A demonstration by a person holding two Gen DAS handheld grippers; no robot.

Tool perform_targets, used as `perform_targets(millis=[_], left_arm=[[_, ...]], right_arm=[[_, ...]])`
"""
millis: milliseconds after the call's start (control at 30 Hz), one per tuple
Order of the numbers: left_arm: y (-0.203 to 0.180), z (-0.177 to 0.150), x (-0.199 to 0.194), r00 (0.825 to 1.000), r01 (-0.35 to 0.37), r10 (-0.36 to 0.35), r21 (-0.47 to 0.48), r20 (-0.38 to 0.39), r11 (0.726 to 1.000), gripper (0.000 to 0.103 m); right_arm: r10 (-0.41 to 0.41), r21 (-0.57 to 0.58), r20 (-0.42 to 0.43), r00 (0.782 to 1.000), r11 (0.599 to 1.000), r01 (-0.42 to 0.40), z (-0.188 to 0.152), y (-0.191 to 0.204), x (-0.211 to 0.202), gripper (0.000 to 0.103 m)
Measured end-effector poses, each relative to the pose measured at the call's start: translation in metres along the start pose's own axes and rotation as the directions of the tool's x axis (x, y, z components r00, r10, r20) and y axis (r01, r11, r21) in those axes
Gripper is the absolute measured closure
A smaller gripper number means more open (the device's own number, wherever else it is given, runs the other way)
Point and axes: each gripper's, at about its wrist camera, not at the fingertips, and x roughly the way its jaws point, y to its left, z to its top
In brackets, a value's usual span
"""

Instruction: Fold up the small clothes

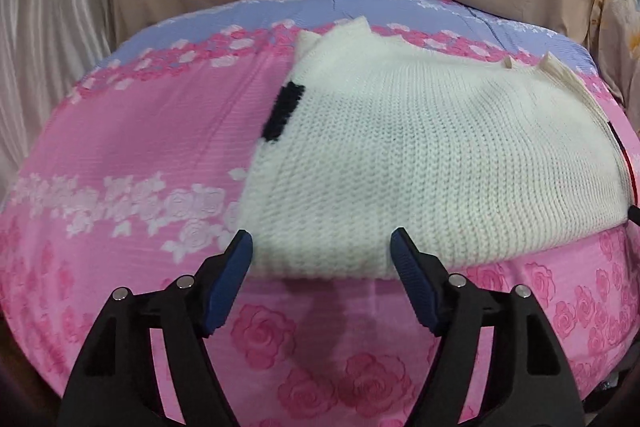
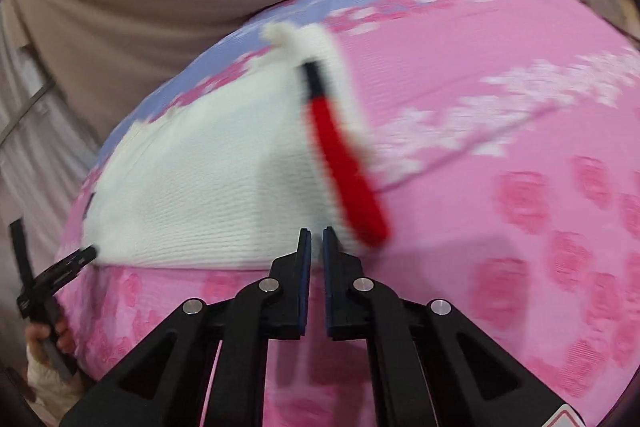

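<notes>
White knit sweater lying flat on the pink rose-print bed cover. Left hand-held gripper spread wide around its near hem, not pinching. Right hand-held gripper nearly closed, empty, at the hem.

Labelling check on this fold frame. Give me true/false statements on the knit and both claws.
1. The white knit garment lies on a pink rose-print cover. True.
2. The left claw is clamped shut. False: its jaws stand apart at the garment's near edge.
3. The right claw is wide open. False: its jaws are nearly together, with nothing visible between them.
4. The garment has a red stripe. True.
</notes>
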Motion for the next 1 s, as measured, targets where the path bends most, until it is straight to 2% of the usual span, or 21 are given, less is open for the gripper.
perform_targets(millis=[33,100,167,233,300,400,533,567,600,667,700,733,767,800,833,867,900,933,967,1000], left_arm=[[0.001,0.003,-0.004,1.0,-0.001,0.002,-0.007,0.014,1.0,0.033],[0.004,0.018,-0.015,0.998,0.037,-0.035,-0.032,0.056,0.999,0.029],[0.008,0.043,-0.018,0.991,0.092,-0.085,-0.065,0.107,0.994,0.017],[0.009,0.075,-0.007,0.986,0.122,-0.111,-0.084,0.125,0.989,0.012],[0.007,0.103,0.015,0.985,0.141,-0.129,-0.108,0.115,0.984,0.01],[0.005,0.139,0.06,0.985,0.171,-0.163,-0.161,0.066,0.972,0.01],[0.01,0.16,0.107,0.986,0.167,-0.166,-0.253,0.024,0.953,0.012],[0.012,0.164,0.121,0.987,0.156,-0.164,-0.268,-0.007,0.951,0.025],[0.011,0.165,0.132,0.985,0.155,-0.17,-0.273,-0.034,0.95,0.033],[0.011,0.166,0.145,0.984,0.14,-0.165,-0.275,-0.072,0.951,0.061],[0.012,0.166,0.143,0.984,0.144,-0.165,-0.269,-0.058,0.952,0.071],[0.013,0.167,0.138,0.984,0.156,-0.174,-0.26,-0.045,0.953,0.077],[0.016,0.168,0.129,0.983,0.174,-0.184,-0.264,-0.014,0.949,0.079],[0.021,0.168,0.119,0.98,0.195,-0.197,-0.275,0.02,0.942,0.08],[0.025,0.169,0.11,0.977,0.211,-0.206,-0.284,0.046,0.936,0.08],[0.03,0.169,0.104,0.976,0.217,-0.206,-0.296,0.069,0.93,0.08],[0.034,0.171,0.103,0.977,0.212,-0.197,-0.305,0.078,0.929,0.081],[0.036,0.17,0.108,0.983,0.181,-0.168,-0.306,0.069,0.935,0.087],[0.035,0.17,0.117,0.992,0.129,-0.122,-0.298,0.043,0.946,0.103],[0.036,0.168,0.129,0.999,0.046,-0.046,-0.291,0.007,0.956,0.103]], right_arm=[[-0.019,0.002,0.017,1.0,1.0,0.019,0.004,0.0,-0.004,0.083],[-0.043,-0.027,0.071,0.997,0.999,0.045,0.022,0.011,-0.014,0.073],[-0.037,-0.06,0.129,0.991,0.997,0.045,0.048,0.024,-0.015,0.066],[-0.027,-0.092,0.163,0.986,0.995,0.043,0.075,0.038,-0.005,0.05],[-0.01,-0.135,0.18,0.984,0.99,0.035,0.101,0.055,0.011,0.046],[-0.009,-0.159,0.151,0.989,0.987,0.033,0.132,0.072,0.048,0.045],[-0.054,-0.152,0.087,0.995,0.986,0.067,0.158,0.079,0.106,0.043],[-0.059,-0.152,0.068,0.996,0.986,0.069,0.16,0.078,0.115,0.043],[-0.072,-0.153,0.049,0.996,0.985,0.079,0.161,0.079,0.125,0.043],[-0.111,-0.175,0.044,0.993,0.978,0.117,0.165,0.082,0.134,0.066],[-0.099,-0.181,0.048,0.994,0.978,0.107,0.167,0.083,0.13,0.091],[-0.011,-0.164,0.073,0.997,0.986,0.023,0.17,0.084,0.117,0.094],[0.071,-0.144,0.109,0.992,0.988,-0.055,0.171,0.083,0.103,0.094],[0.138,-0.138,0.153,0.979,0.983,-0.117,0.173,0.083,0.086,0.095],[0.168,-0.14,0.206,0.964,0.98,-0.141,0.173,0.082,0.07,0.095],[0.145,-0.136,0.229,0.963,0.984,-0.116,0.174,0.079,0.066,0.095],[0.087,-0.129,0.222,0.971,0.99,-0.059,0.176,0.075,0.07,0.095],[0.011,-0.118,0.187,0.982,0.993,0.011,0.179,0.069,0.083,0.096],[-0.077,-0.098,0.121,0.99,0.991,0.089,0.179,0.057,0.107,0.096],[-0.132,-0.092,0.061,0.989,0.986,0.137,0.178,0.049,0.126,0.096]])
